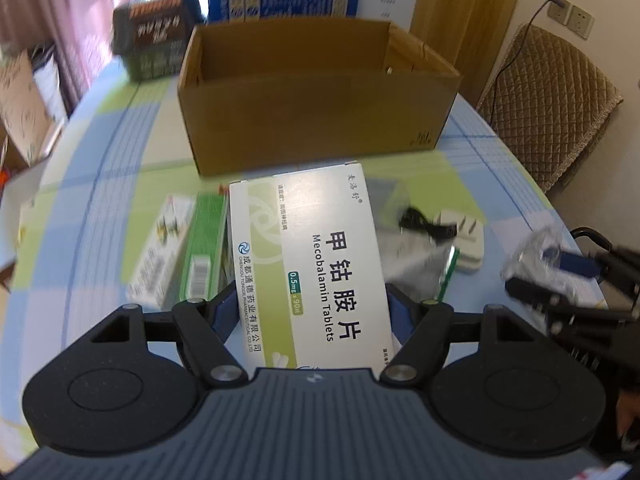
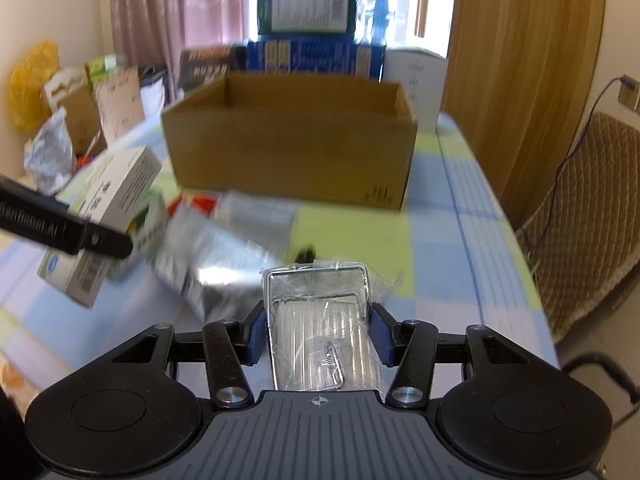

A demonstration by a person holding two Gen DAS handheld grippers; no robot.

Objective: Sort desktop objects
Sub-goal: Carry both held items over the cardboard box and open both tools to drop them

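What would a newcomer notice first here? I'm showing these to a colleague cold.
First, the white pill box clamped in the left tongs, held above the clutter. Next, the clear packet gripped by the right tongs. Beyond both sits the open carton mid-table, with boxes stacked behind it.

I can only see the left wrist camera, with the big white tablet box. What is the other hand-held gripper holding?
Observer: The right hand-held gripper pinches a clear plastic packet with a metal wire frame inside.
Operator: Is my box up in the air?
Observer: Yes. The right view shows the white tablet box lifted above the table.
Operator: What's left of the cardboard box?
Observer: Left of the cardboard box, beyond the table, sits something bright yellow.
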